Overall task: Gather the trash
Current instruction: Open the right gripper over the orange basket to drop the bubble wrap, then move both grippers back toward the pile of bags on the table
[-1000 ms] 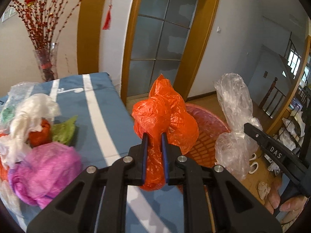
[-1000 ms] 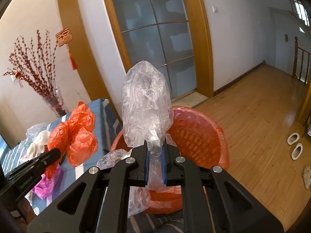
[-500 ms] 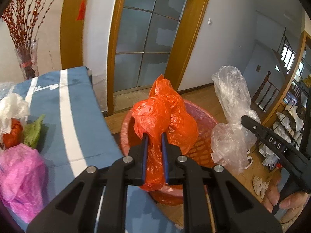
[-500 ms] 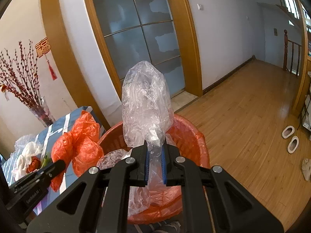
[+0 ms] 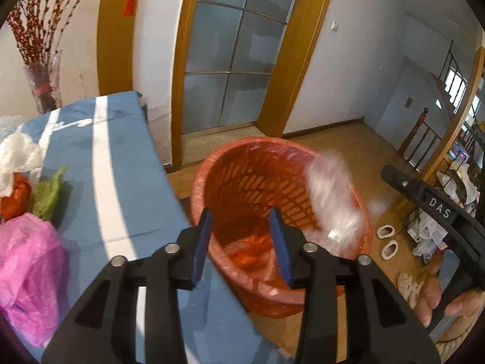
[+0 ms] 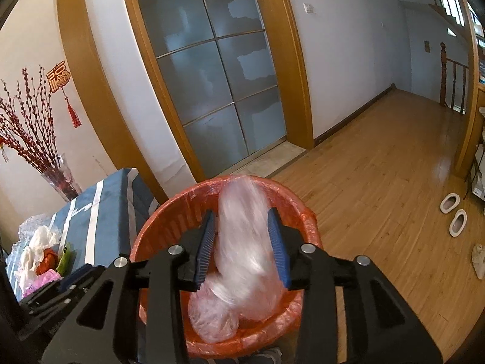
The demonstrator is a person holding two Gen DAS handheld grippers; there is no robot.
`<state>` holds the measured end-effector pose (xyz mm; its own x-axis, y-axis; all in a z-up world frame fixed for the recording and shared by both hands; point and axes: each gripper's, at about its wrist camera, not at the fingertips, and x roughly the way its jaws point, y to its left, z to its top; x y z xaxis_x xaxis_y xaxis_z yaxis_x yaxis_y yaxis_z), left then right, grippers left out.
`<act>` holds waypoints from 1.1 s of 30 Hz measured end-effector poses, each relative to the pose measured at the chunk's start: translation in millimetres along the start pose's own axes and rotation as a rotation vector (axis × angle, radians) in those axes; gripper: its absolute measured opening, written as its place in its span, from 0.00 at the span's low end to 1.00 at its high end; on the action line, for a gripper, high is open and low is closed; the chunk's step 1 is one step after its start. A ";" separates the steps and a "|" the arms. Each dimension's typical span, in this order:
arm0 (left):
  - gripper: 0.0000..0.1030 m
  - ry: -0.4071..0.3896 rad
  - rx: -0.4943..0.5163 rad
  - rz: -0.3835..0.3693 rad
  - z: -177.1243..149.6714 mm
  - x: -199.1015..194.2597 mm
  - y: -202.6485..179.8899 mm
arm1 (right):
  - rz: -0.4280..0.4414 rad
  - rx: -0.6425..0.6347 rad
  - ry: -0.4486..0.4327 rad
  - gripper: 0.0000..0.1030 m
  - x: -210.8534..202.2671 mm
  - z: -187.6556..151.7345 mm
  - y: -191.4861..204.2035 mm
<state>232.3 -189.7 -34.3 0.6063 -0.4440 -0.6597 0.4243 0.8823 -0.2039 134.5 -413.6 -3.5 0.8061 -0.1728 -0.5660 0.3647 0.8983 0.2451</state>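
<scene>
- Claw: two, left claw and right claw.
- Orange basket: one.
- Clear plastic bag: one, blurred.
- Orange bag in the basket: one.
- Pink bag on the surface: one.
- Green scrap: one.
- White crumpled bag: one.
- Slippers on the floor: two.
- Vase of red branches: one.

2 slippers lie on the wooden floor.

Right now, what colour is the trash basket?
Orange-red, with a slotted wall and a thin plastic liner; the basket shows best in the left wrist view.
</scene>
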 end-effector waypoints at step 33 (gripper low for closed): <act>0.69 -0.214 -0.200 0.464 -79.1 -193.3 188.9 | 0.433 -0.395 0.113 0.56 -50.1 -92.4 205.8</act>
<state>142.0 75.2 -2.5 0.8313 -0.0051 -0.5558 -0.0433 0.9963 -0.0739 126.0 -182.7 2.6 0.7802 0.2670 -0.5657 -0.2043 0.9635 0.1730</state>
